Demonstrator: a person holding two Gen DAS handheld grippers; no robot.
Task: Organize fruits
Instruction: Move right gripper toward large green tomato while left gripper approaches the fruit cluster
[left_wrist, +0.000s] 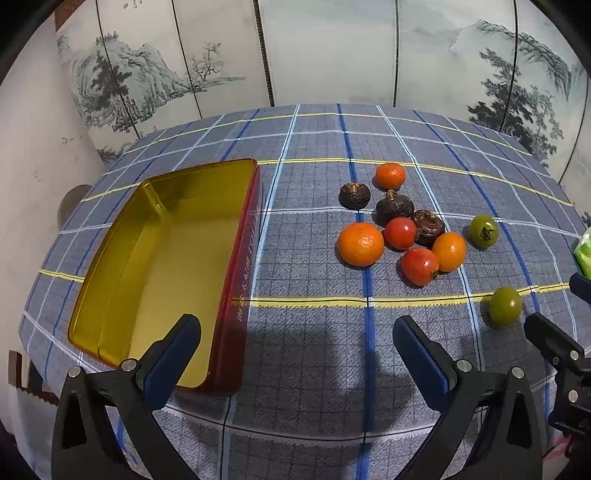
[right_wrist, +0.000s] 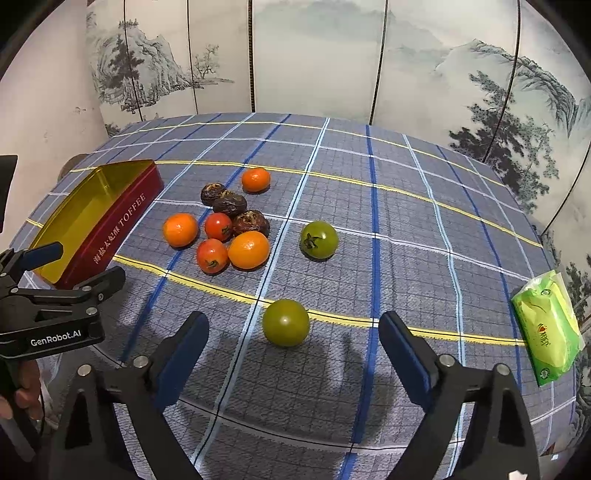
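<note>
A cluster of fruit lies on the plaid cloth: oranges (left_wrist: 361, 244) (right_wrist: 180, 229), red tomatoes (left_wrist: 419, 266) (right_wrist: 212, 255) and dark brown fruits (left_wrist: 394, 206) (right_wrist: 229, 205). Two green tomatoes lie apart: one far (left_wrist: 483, 230) (right_wrist: 319, 239), one near (left_wrist: 505, 305) (right_wrist: 286, 322). An empty red tin with gold inside (left_wrist: 162, 269) (right_wrist: 74, 225) stands at the left. My left gripper (left_wrist: 297, 332) is open and empty, hovering between tin and fruit. My right gripper (right_wrist: 293, 330) is open and empty, with the near green tomato just ahead between its fingers.
A green tissue pack (right_wrist: 548, 325) lies at the table's right edge, also glimpsed in the left wrist view (left_wrist: 584, 251). A painted folding screen (right_wrist: 314, 55) stands behind the round table. The left gripper's body (right_wrist: 55, 314) shows at the left of the right wrist view.
</note>
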